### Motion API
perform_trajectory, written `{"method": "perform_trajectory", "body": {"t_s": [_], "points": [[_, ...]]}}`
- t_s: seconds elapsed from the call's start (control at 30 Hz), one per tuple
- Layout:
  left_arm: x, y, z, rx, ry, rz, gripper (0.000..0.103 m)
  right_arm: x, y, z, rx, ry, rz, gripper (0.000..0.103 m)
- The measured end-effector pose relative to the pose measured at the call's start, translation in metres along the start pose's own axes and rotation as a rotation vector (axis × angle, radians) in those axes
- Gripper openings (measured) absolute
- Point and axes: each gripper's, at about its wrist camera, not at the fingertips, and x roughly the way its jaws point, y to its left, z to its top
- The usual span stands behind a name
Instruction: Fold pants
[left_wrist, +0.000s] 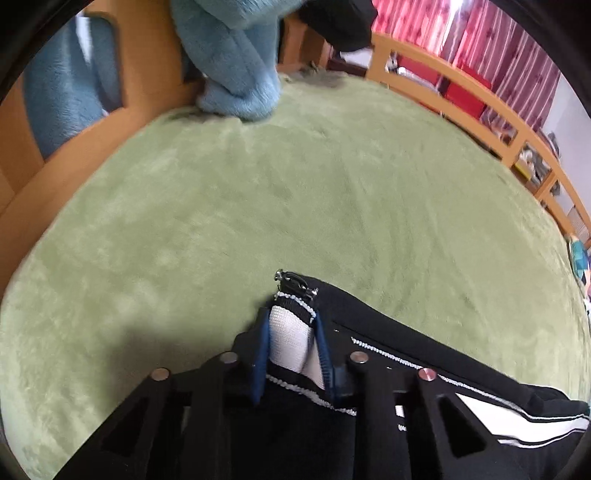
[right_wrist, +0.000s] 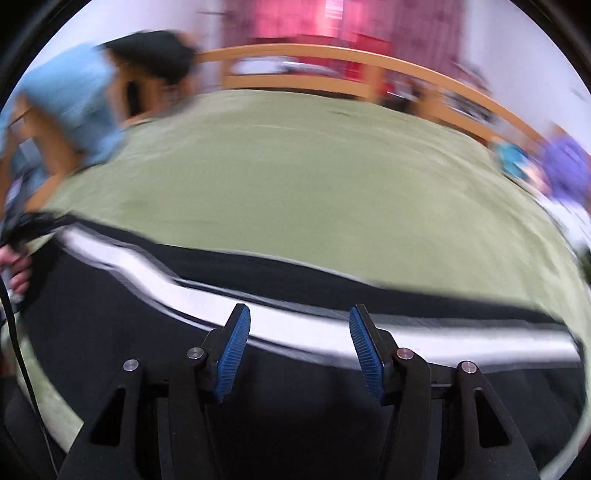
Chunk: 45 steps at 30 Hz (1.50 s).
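My left gripper (left_wrist: 291, 343) pinched a corner of the black track pants with a white side stripe (left_wrist: 424, 373); my right gripper (right_wrist: 299, 347) hung with its jaws spread wide over the stripe, nothing between them. The pants ran lengthwise across both grippers on the green fleece blanket (left_wrist: 295, 184), ringed by a wooden bed rail (left_wrist: 461, 85).
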Motion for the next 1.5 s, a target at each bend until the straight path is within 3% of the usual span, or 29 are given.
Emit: {"method": "perform_trajectory", "body": {"t_s": [0.1, 0.13, 0.2, 0.27, 0.4, 0.47, 0.53, 0.63, 0.77, 0.87, 0.9, 0.97, 1.03, 1.07, 1.1, 1.13, 1.23, 1.3, 1.33, 1.43, 1.5], "points": [[0.005, 0.016, -0.005, -0.068, 0.047, -0.003, 0.025, -0.02, -0.064, -0.02, 0.117, 0.012, -0.113, 0.055], [0.008, 0.014, -0.008, -0.06, 0.055, 0.026, 0.029, -0.027, -0.084, -0.027, 0.154, 0.02, -0.146, 0.055], [0.001, 0.005, -0.011, -0.008, 0.053, 0.135, 0.048, -0.044, -0.13, -0.044, 0.242, 0.031, -0.211, 0.055], [-0.017, 0.002, -0.013, -0.023, 0.025, 0.194, 0.052, -0.061, -0.164, -0.059, 0.307, 0.035, -0.268, 0.055], [-0.046, -0.003, -0.024, -0.05, 0.027, 0.134, 0.059, -0.079, -0.216, -0.089, 0.406, 0.036, -0.332, 0.073], [-0.058, -0.012, -0.04, -0.055, 0.05, 0.114, 0.059, -0.078, -0.243, -0.105, 0.458, 0.055, -0.339, 0.073], [-0.068, -0.022, -0.059, -0.067, 0.074, 0.085, 0.059, -0.072, -0.262, -0.119, 0.526, 0.077, -0.311, 0.073], [-0.078, -0.036, -0.085, -0.095, 0.098, 0.059, 0.059, -0.058, -0.294, -0.147, 0.652, 0.076, -0.192, 0.074], [-0.089, -0.059, -0.115, -0.102, 0.127, 0.029, 0.059, -0.033, -0.315, -0.154, 0.764, 0.031, -0.024, 0.074], [-0.091, -0.077, -0.135, -0.075, 0.141, 0.014, 0.061, -0.002, -0.328, -0.154, 0.824, 0.051, 0.079, 0.075], [-0.089, -0.082, -0.141, -0.071, 0.149, 0.022, 0.061, 0.007, -0.333, -0.156, 0.858, 0.056, 0.104, 0.081], [-0.079, -0.089, -0.155, -0.066, 0.182, 0.036, 0.062, 0.022, -0.339, -0.158, 0.907, 0.05, 0.165, 0.075], [-0.072, -0.095, -0.163, -0.042, 0.179, 0.08, 0.061, 0.018, -0.342, -0.151, 0.846, 0.033, 0.147, 0.042], [-0.072, -0.097, -0.164, -0.031, 0.164, 0.095, 0.062, 0.007, -0.344, -0.143, 0.793, -0.002, 0.175, 0.035], [-0.072, -0.1, -0.166, -0.024, 0.159, 0.106, 0.063, -0.005, -0.35, -0.137, 0.779, -0.045, 0.232, 0.014], [-0.072, -0.101, -0.166, -0.025, 0.159, 0.11, 0.063, -0.02, -0.358, -0.129, 0.774, -0.088, 0.292, 0.009], [-0.072, -0.1, -0.162, -0.046, 0.163, 0.085, 0.063, -0.055, -0.383, -0.112, 0.741, -0.199, 0.372, 0.008], [-0.073, -0.1, -0.162, -0.043, 0.162, 0.066, 0.063, -0.053, -0.379, -0.111, 0.621, -0.204, 0.267, 0.008], [-0.072, -0.1, -0.162, -0.039, 0.162, 0.066, 0.063, -0.044, -0.379, -0.116, 0.611, -0.176, 0.239, 0.008], [-0.076, -0.105, -0.164, -0.002, 0.174, 0.057, 0.063, 0.017, -0.382, -0.148, 0.663, 0.097, 0.229, 0.014], [-0.085, -0.109, -0.164, 0.026, 0.156, 0.033, 0.063, 0.016, -0.375, -0.161, 0.646, 0.097, 0.228, 0.016]]}}
